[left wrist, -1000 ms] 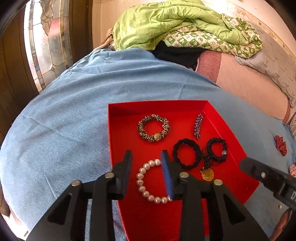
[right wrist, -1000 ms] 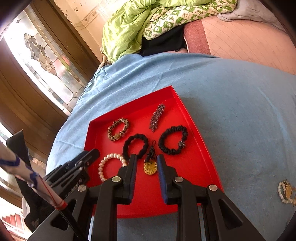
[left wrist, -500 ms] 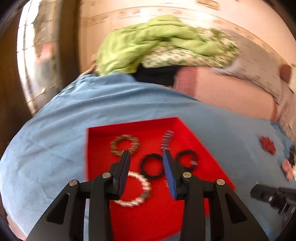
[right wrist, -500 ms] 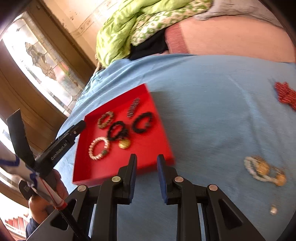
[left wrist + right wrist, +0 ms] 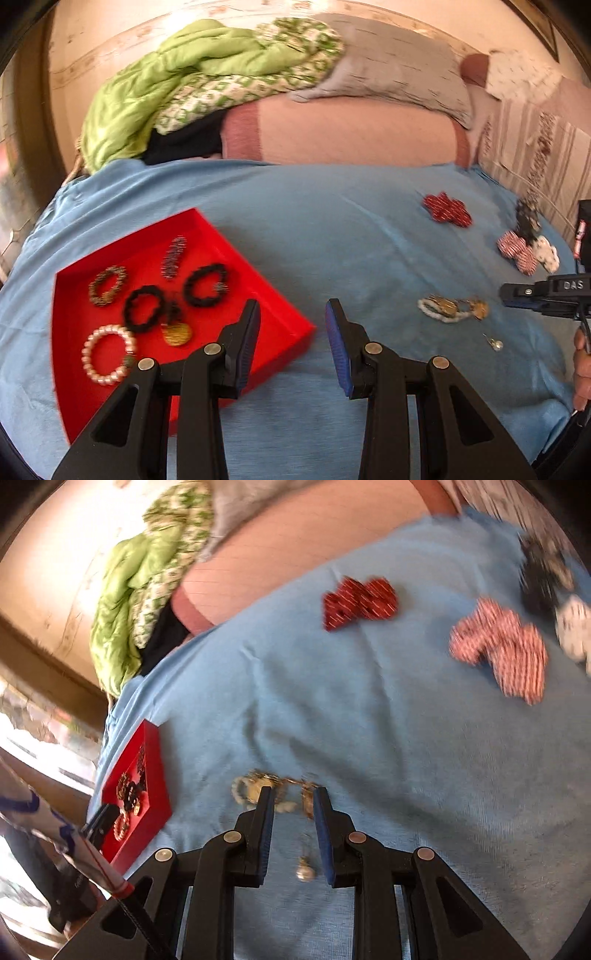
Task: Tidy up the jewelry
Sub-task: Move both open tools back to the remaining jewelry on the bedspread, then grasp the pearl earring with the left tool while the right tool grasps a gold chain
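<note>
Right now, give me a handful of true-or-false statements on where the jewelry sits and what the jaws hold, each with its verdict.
1. The pearl bracelet lies inside the red tray. True.
2. The right gripper is clamped on the gold pendant. False: its jaws stand slightly apart with nothing between the pads; the pendant lies in the tray.
3. A tangle of white beads and gold pieces lies on the blue cloth, outside the tray. True.
4. The left gripper carries a black scrunchie. False: its jaws are empty; both black scrunchies lie in the tray.
5. The dark red fabric bow sits in the tray. False: it lies on the cloth.
</note>
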